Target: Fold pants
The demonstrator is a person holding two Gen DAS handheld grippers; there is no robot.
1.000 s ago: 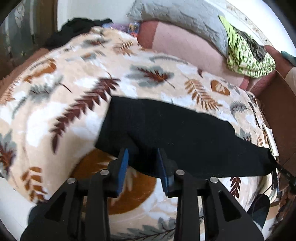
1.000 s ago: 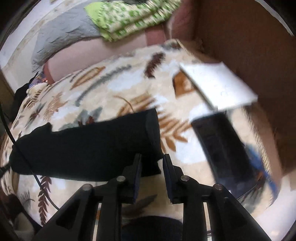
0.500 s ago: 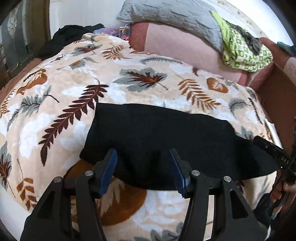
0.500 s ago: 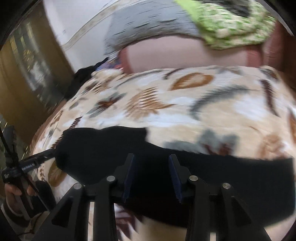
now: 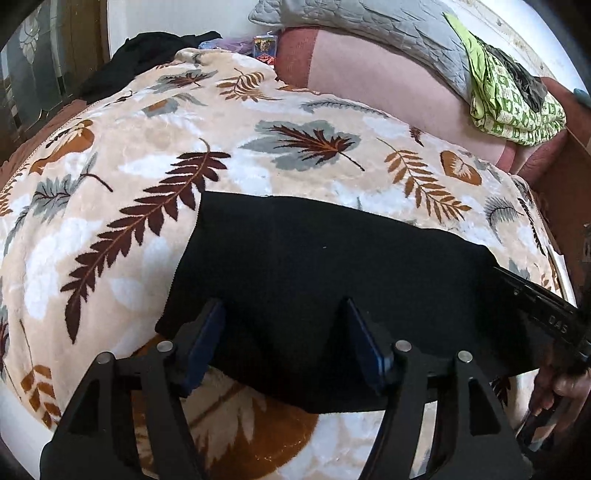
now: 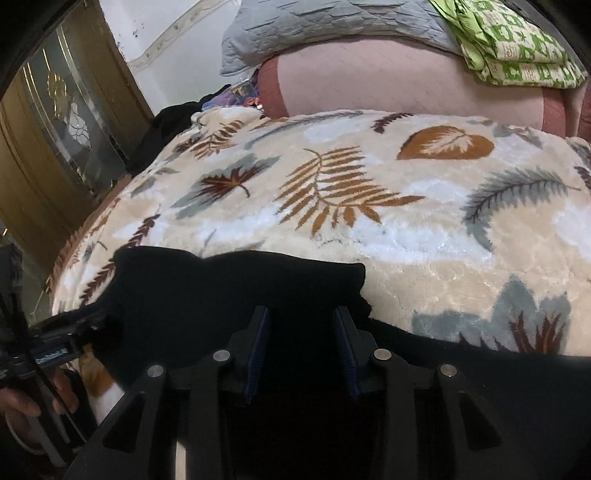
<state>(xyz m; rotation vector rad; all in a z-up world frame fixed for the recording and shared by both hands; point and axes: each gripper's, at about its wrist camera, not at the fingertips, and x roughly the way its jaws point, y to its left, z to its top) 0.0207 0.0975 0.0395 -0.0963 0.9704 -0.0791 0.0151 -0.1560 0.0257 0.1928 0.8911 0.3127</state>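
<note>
The black pants (image 5: pixel 317 266) lie flat as a long strip across a leaf-patterned blanket (image 5: pixel 147 155) on the bed. My left gripper (image 5: pixel 282 306) is open, its blue-padded jaws wide apart over the near edge of the pants near their left end, holding nothing. In the right wrist view the pants (image 6: pixel 221 288) fill the lower frame. My right gripper (image 6: pixel 301 314) is open over the black fabric, jaws apart and empty. Each gripper shows at the edge of the other's view.
A grey quilted pillow (image 5: pixel 369 26) and a green patterned cloth (image 5: pixel 513 99) rest on a pink bolster (image 5: pixel 369 81) at the bed's far end. Dark clothes (image 5: pixel 147 48) lie at the far left corner. A wooden glass-fronted cabinet (image 6: pixel 48 140) stands left of the bed.
My left gripper's jaws have opened wide and released the pants. My right gripper swung left from the pants' right end, and its jaws have opened over the fabric.
</note>
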